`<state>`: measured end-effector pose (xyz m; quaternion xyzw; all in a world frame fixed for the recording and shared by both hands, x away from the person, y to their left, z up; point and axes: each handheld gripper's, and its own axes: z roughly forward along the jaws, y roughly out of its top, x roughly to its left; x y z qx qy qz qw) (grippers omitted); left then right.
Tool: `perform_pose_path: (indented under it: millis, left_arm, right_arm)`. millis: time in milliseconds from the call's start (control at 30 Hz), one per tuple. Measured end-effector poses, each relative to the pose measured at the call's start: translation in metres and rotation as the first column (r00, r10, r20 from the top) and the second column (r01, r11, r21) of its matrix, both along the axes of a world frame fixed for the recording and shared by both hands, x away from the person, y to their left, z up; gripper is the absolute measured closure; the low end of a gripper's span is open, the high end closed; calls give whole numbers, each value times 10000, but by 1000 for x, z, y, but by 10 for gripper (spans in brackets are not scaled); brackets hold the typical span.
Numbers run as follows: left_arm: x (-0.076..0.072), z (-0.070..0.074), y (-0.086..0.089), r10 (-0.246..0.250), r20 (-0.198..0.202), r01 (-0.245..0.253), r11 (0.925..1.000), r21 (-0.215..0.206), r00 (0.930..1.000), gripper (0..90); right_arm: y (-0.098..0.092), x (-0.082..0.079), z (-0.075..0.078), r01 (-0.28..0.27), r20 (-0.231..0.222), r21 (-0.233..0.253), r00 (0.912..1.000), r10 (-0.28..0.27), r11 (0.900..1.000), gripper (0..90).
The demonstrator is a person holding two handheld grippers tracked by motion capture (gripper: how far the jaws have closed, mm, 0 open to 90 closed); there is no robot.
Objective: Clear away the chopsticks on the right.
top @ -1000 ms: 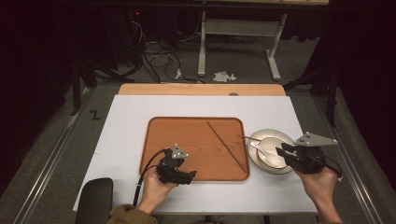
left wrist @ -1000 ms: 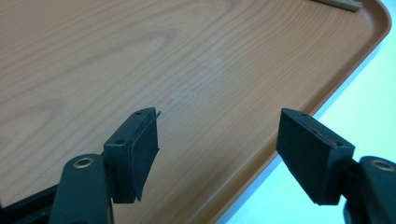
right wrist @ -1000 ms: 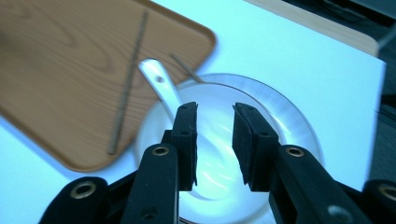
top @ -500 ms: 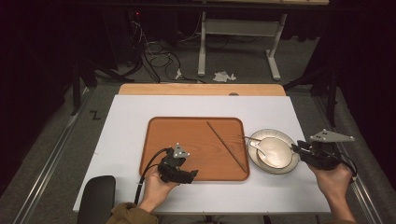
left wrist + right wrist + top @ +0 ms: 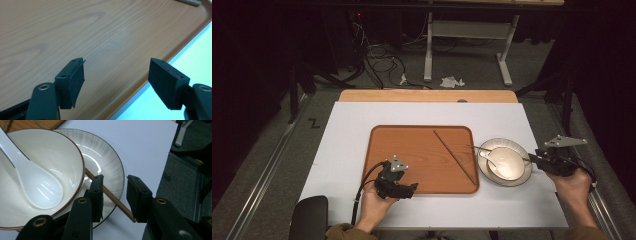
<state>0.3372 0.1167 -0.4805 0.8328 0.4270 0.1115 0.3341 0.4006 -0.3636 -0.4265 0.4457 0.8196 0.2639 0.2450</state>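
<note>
A chopstick [image 5: 110,195] is bracketed between the narrowly parted jaws of the right gripper [image 5: 114,195], its far end on the plate [image 5: 110,167] under the bowl [image 5: 67,165]. The left gripper [image 5: 116,82] is held wide apart over the wooden tray [image 5: 75,30]. Beside both, white tabletop [image 5: 422,112] is seen, grey floor [image 5: 277,155] beyond.

I see black jaws with brass-ringed screws on my right gripper [image 5: 114,195]. My left gripper [image 5: 396,181] wears a grey three-cornered plate and trails a black cable. An olive sleeve [image 5: 343,232] sits at the frame's bottom.
</note>
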Motion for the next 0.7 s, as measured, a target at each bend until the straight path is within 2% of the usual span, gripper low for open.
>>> perform_pose_path:
  millis: [200, 300, 467, 567, 700]
  left_arm:
    - [-7, -1, 8, 478, -18, -478, 9989, -5, 9989, 293]
    - [-10, -2, 11, 668, -39, -668, 9978, 24, 9978, 293]
    - [-14, -3, 17, 950, -73, -950, 9955, 24, 9954, 293]
    - [-18, -3, 21, 1167, -33, -1167, 9932, 4, 9932, 293]
    - [-20, -3, 24, 1352, -61, -1352, 9908, 18, 9908, 293]
  right_arm:
    - [-2, 13, -15, -394, -574, -130, 9976, 386, 9991, 683]
    - [-3, 18, -20, -610, -836, -44, 9947, 604, 9981, 683]
    - [-1, 28, -24, -906, -1145, -166, 9895, 882, 9957, 681]
    - [-1, 33, -30, -1100, -1424, -274, 9842, 1050, 9936, 682]
    - [-4, 39, -30, -1402, -1644, -81, 9768, 1370, 9901, 694]
